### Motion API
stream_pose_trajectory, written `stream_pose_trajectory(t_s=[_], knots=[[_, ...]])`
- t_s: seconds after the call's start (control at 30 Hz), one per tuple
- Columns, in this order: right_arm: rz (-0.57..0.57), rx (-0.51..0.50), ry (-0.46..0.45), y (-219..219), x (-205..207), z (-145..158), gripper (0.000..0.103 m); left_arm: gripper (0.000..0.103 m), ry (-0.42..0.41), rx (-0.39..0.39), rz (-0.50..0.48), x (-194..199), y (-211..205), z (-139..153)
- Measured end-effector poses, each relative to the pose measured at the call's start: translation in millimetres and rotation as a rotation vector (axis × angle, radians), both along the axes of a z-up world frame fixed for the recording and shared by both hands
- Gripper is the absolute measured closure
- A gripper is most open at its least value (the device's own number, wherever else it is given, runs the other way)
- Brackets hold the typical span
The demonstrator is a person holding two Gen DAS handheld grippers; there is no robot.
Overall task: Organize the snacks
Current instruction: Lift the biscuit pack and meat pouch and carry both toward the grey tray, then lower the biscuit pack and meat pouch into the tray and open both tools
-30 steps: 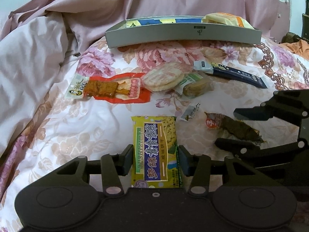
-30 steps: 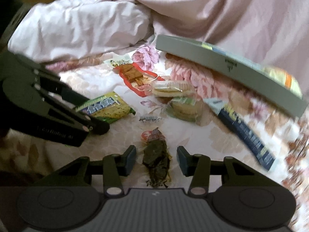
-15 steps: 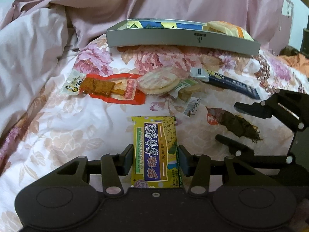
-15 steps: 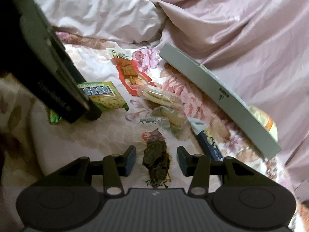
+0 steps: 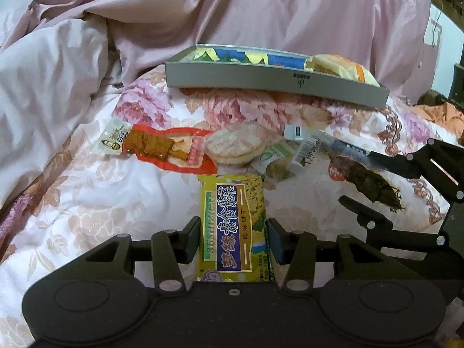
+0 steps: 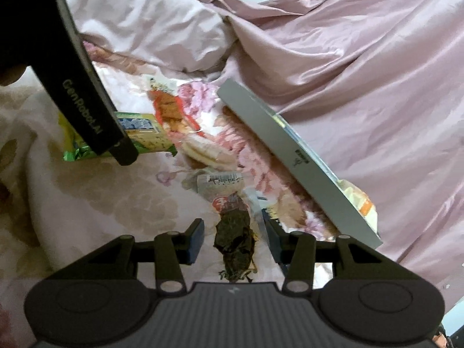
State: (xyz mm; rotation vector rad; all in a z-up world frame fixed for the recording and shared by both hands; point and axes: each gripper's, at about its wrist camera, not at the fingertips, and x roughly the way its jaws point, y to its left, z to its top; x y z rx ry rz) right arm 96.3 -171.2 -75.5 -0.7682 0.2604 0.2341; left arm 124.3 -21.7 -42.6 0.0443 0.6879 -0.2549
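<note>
My left gripper is shut on a yellow cracker packet and holds it over the floral bedspread. My right gripper holds a dark seaweed snack packet by its clear wrapper; the packet also shows in the left wrist view between the right gripper's fingers. A grey tray with several snacks in it lies at the back; it shows tilted in the right wrist view. On the bed lie a red tofu packet, round rice crackers, a green-labelled biscuit and a dark blue stick packet.
A pink quilt is heaped at the left and behind the tray. The bedspread is soft and uneven. Orange cloth lies at the far right edge.
Both grippers have risen and moved toward the tray with their packets. The right wrist view has tilted, so the tray now runs diagonally.
</note>
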Motion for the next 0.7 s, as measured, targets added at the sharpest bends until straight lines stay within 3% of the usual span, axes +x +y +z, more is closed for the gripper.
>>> stream_pose_trajectory(t_s=[0.33, 0.47, 0.7], knots=[[-0.021, 0.089, -0.074, -10, 7, 22, 0.052, 0.053, -0.068, -0.038, 0.022, 14, -4, 22], [-0.049, 0.166, -0.087, -20, 17, 40, 0.052, 0.053, -0.099, -0.069, 0.038, 31, -7, 36], [-0.086, 0.211, -0.156, -35, 42, 67, 0.052, 0.053, -0.133, -0.07, 0.019, 69, -20, 62]])
